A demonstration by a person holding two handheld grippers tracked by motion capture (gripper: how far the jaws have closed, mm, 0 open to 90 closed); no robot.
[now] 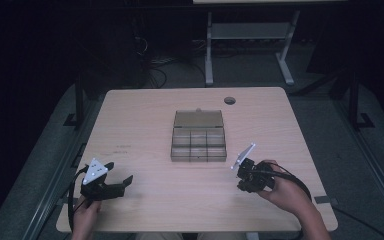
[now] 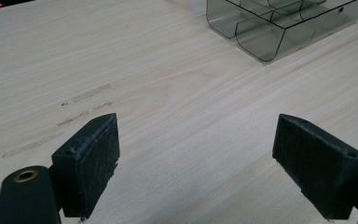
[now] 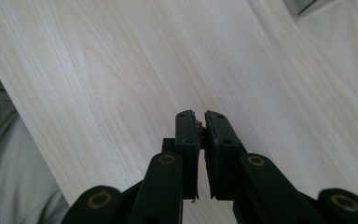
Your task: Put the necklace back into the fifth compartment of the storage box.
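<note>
right gripper (image 3: 200, 123): jaws pinching nearly together on a small reddish-brown thing (image 3: 200, 127), too small to identify; pads are pressing on it.
left gripper (image 2: 193, 158): jaws standing wide apart, holding nothing, bare table (image 2: 168, 93) between them.
box (image 1: 198, 136): clear compartment box sitting mid-table, lid lying open behind it, compartments looking empty from the high view.
key relation: box is lying ahead and to the left of the right gripper (image 1: 245, 176), near but apart; right hand (image 1: 285, 192) is carrying the piece, so it is the one to go.
box axis: long side running across the table, rows of compartments facing both hands.
left gripper's position: well apart from box, idling near the table's near-left corner (image 1: 102, 182).
</note>
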